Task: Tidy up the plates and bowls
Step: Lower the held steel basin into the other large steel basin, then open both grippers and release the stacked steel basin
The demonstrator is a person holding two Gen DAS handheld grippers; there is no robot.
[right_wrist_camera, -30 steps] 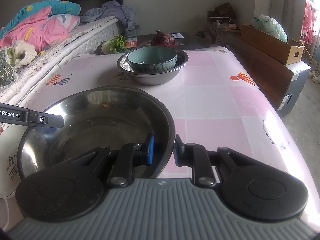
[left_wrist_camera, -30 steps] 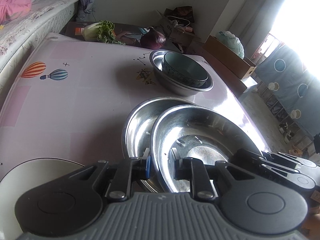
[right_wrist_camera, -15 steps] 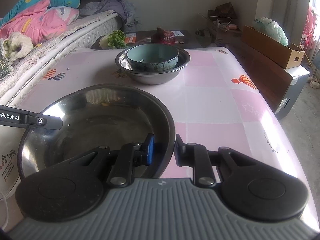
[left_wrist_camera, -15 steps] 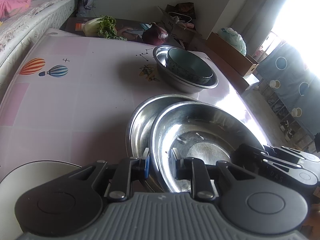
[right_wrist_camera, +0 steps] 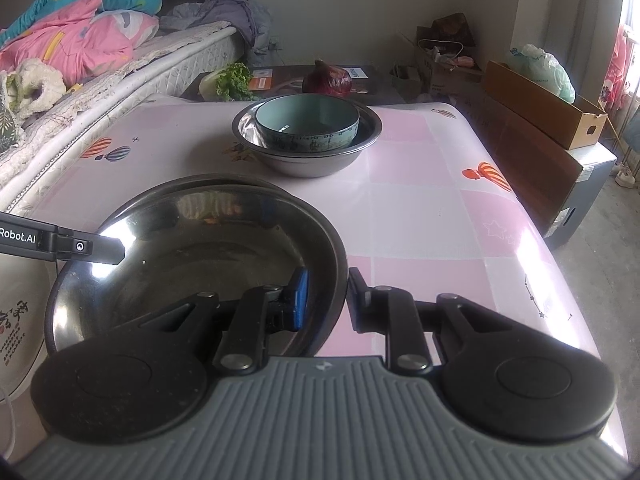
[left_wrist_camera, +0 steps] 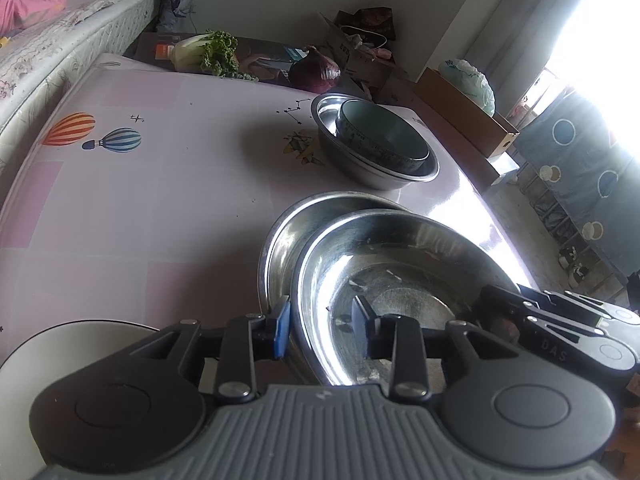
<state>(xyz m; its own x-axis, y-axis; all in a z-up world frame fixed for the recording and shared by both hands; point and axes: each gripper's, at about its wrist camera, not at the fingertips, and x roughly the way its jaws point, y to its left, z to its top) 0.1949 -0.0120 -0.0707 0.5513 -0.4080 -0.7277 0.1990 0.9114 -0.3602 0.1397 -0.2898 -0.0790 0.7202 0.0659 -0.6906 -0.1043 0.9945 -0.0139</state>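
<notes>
**Steel bowl held at both rims above a second bowl**

Stainless steel fills the near part of both wrist views: a wide upper steel bowl (left_wrist_camera: pixel 400 280) sits nested, a little off-centre, in a lower steel bowl (left_wrist_camera: pixel 288 232) on the pink checked tablecloth (left_wrist_camera: pixel 160 200).

The left gripper (left_wrist_camera: pixel 320 330) straddles the upper bowl's near rim. Its jaws are opening: the blue-padded finger stands just outside the wall and the other finger is inside the bowl, clear of the wall, so the rim lies between them without being pinched.

The right gripper (right_wrist_camera: pixel 326 300) is clamped on the opposite rim of the same bowl, narrow, with its blue pad inside the bowl and its other finger outside. In the left wrist view it shows at the bowl's right edge.

Farther back on the cloth, well apart from the pair, a teal bowl (right_wrist_camera: pixel 306 128) sits inside a third steel bowl (right_wrist_camera: pixel 308 156). A white plate (left_wrist_camera: pixel 60 344) lies at the near left corner, just beside the left gripper.

Beyond the table's far edge are a leafy green vegetable (right_wrist_camera: pixel 232 82) and a purple cabbage (right_wrist_camera: pixel 327 82). A bed with pink bedding (right_wrist_camera: pixel 76 48) runs along the left.
</notes>
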